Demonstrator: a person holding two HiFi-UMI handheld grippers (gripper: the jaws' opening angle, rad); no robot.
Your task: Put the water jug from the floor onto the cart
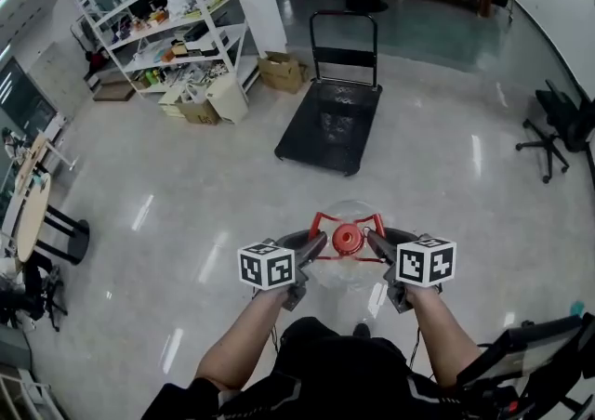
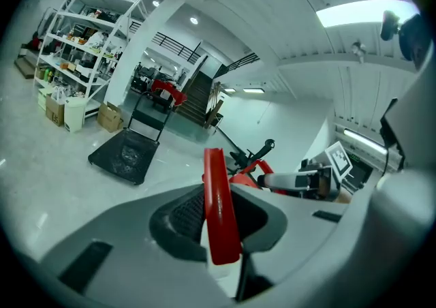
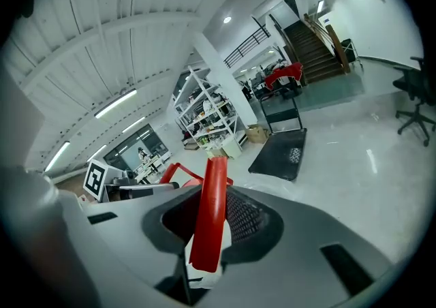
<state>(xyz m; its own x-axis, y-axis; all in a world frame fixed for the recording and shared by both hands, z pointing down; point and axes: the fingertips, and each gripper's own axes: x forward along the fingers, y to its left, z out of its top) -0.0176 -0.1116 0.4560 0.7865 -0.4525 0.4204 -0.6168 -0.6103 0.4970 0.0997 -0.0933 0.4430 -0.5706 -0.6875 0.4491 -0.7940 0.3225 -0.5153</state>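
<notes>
I've got both grippers on the water jug (image 1: pixel 346 271) rn. It's a see-thru jug w/ a red cap (image 1: pixel 348 239) on top and a red handle (image 1: pixel 322 220) round the cap. The jug hangs btw the two grippers, right in front of the person's body, and it looks to be up off the floor.

L gripper (image 1: pixel 316 243) comes in from the left side of the cap. In the left gripper view a flat red strip of the handle stands btw its jaws. The jaws are narrow and pinch that strip, so it's holding the handle.

R gripper (image 1: pixel 376 242) comes in from the right side. It's the same there: in the right gripper view a red strip sits btw the jaws, and they squeeze it tight. Each gripper can see the other one across the jug.

The cart (image 1: pixel 327 121) is a flat black one w/ a tall push bar at its far end. It sits on the shiny floor ahead of me, well apart from the jug. Nothing is on its deck.

Other stuff: white shelves (image 1: pixel 163 19) full of things at the far left, w/ a cardboard box (image 1: pixel 282 72) near them. A black office chair (image 1: pixel 556 125) is off to the right. Stairs go up at the back.
</notes>
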